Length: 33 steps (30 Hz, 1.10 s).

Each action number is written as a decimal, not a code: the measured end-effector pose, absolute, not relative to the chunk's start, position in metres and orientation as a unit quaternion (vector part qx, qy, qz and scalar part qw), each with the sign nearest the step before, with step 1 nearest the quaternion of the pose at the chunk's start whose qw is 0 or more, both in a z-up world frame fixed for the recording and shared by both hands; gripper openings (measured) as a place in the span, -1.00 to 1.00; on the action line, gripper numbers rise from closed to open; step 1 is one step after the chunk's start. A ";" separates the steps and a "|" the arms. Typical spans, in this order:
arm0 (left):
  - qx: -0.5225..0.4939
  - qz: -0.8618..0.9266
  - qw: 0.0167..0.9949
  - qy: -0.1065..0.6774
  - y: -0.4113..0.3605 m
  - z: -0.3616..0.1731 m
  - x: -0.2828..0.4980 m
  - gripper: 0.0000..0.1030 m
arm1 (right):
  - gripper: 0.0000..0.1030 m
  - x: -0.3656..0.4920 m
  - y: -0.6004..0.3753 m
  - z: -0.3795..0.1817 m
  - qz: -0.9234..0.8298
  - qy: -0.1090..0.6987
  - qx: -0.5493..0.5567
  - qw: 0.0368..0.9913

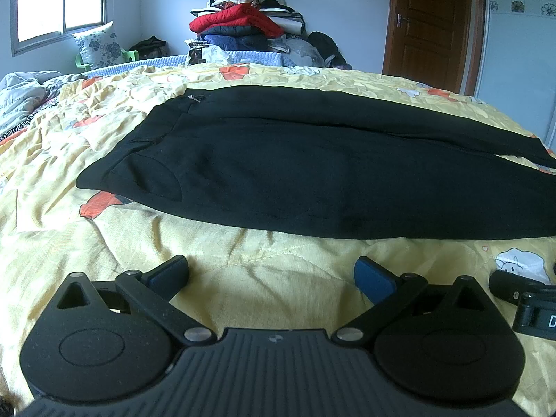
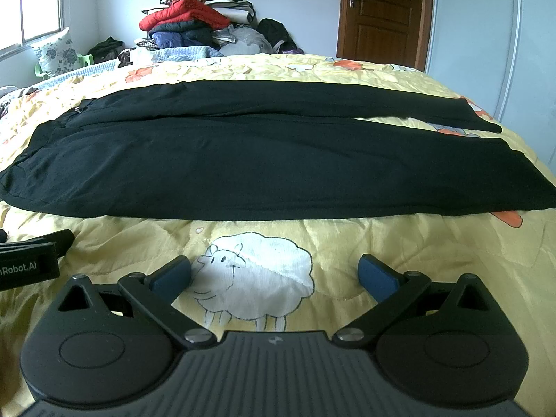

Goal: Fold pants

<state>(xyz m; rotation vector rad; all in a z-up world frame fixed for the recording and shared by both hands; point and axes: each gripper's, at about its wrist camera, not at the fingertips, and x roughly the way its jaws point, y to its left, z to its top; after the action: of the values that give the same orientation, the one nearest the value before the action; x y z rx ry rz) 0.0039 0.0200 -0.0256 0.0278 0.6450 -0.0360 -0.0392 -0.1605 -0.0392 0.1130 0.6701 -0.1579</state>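
Black pants (image 1: pixel 295 170) (image 2: pixel 264 160) lie flat across the yellow bedspread, waistband to the left and both legs stretched to the right, side by side. The left gripper (image 1: pixel 271 274) rests open on the bedspread just short of the pants' near edge, its blue pads holding nothing. In the right wrist view the right gripper (image 2: pixel 274 274) is open too, low over a printed sheep, a short way in front of the near leg. Each gripper shows at the edge of the other's view, the right one (image 1: pixel 521 299) and the left one (image 2: pixel 31 253).
The yellow quilted bedspread (image 1: pixel 104 243) (image 2: pixel 417 243) covers a wide bed. A tall pile of clothes (image 1: pixel 243 24) (image 2: pixel 194 21) stands at the far side. A flowered pillow (image 1: pixel 99 45) sits by the window. A wooden door (image 1: pixel 431 21) (image 2: pixel 382 10) is at the far right.
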 end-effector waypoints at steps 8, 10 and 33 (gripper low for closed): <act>-0.024 -0.044 0.950 0.307 0.031 -0.014 0.002 0.98 | 1.00 -0.044 -0.165 -0.029 0.002 0.323 0.069 0.944; -0.039 -0.039 0.950 0.306 0.038 -0.009 0.004 0.98 | 1.00 -0.042 -0.168 -0.015 0.037 0.303 0.071 0.950; 0.006 0.005 0.951 0.309 0.087 0.032 0.098 0.94 | 0.99 0.295 -0.123 0.029 0.264 0.302 -0.185 0.897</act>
<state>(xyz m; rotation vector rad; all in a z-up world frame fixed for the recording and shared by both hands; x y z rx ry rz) 0.0975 0.0868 0.0319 0.0114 0.6289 0.0094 0.2950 -0.1230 0.0294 -0.3831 0.6259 0.5460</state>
